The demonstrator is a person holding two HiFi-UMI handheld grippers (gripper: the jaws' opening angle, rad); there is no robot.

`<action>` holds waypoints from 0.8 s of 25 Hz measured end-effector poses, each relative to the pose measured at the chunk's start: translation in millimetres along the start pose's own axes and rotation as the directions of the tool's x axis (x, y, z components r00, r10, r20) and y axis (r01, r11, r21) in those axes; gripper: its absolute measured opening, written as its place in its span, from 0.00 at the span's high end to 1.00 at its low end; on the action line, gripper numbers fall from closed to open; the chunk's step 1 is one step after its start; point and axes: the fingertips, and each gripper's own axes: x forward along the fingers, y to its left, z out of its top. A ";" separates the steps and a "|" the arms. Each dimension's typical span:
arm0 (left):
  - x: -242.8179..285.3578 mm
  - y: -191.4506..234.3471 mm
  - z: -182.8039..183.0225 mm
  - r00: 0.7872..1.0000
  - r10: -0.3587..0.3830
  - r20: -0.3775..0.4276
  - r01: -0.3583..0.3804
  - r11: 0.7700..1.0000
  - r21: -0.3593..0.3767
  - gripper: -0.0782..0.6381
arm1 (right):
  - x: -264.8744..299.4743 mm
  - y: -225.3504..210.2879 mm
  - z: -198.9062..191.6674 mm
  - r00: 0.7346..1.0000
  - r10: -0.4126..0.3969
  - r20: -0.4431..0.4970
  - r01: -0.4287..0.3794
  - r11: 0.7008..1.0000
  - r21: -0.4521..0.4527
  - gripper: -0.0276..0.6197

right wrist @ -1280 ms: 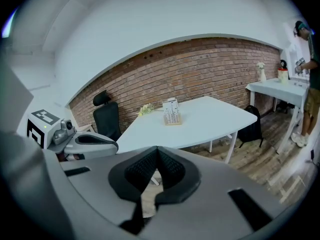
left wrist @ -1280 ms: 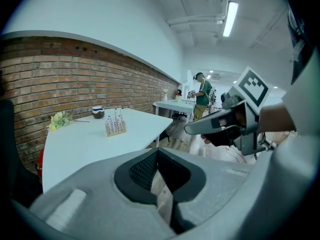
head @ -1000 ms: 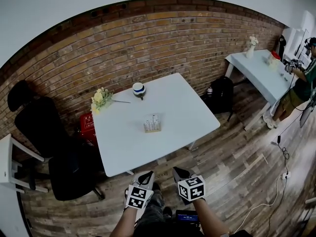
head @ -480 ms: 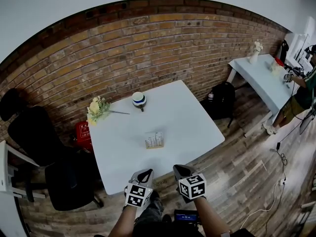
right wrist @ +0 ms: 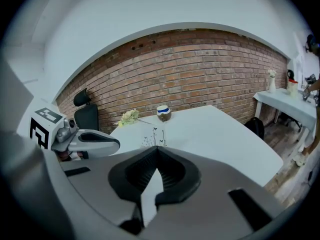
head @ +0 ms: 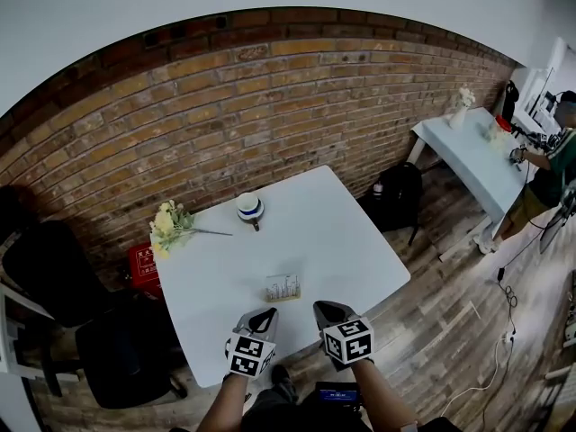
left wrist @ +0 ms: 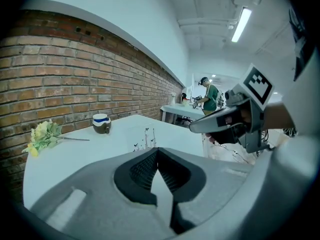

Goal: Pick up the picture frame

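The picture frame (head: 283,287) is a small pale stand-up frame with thin plant drawings, upright on the white table (head: 342,232) near its front edge. It shows ahead of the jaws in the left gripper view (left wrist: 144,138) and the right gripper view (right wrist: 154,137). My left gripper (head: 264,316) and right gripper (head: 322,311) hover side by side at the table's near edge, short of the frame. Both are shut with nothing between the pads, as seen along the left gripper (left wrist: 158,151) and the right gripper (right wrist: 158,151).
A cup with a blue band (head: 249,207) and a yellow flower bunch (head: 169,225) lie at the table's far side by the brick wall. A black office chair (head: 54,277) and red box (head: 142,266) stand left, a dark backpack (head: 396,196) right. A person (head: 551,156) works at a second table (head: 477,151).
Both grippers have advanced together toward the table, from over the floor to its near edge. The frame now lies much closer to the jaws. Both stay shut.
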 end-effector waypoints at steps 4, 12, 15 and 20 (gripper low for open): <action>10.7 7.1 -0.9 1.000 -0.010 -0.019 0.010 1.000 -0.009 0.87 | 10.2 -5.3 2.3 1.000 0.000 -0.013 0.001 1.000 0.009 0.94; 20.7 11.6 10.0 1.000 0.022 -0.016 -0.022 1.000 -0.020 0.87 | 21.7 -13.3 15.5 0.999 0.034 -0.016 -0.034 0.999 -0.018 0.94; 21.2 16.2 18.1 0.999 0.045 -0.007 -0.045 0.999 -0.015 0.87 | 24.4 -12.3 29.2 0.998 0.056 0.004 -0.056 0.998 -0.035 0.94; 22.3 16.6 28.5 0.998 0.068 0.008 -0.068 0.998 -0.003 0.87 | 24.7 -13.1 38.0 0.997 0.078 0.024 -0.077 0.996 -0.045 0.94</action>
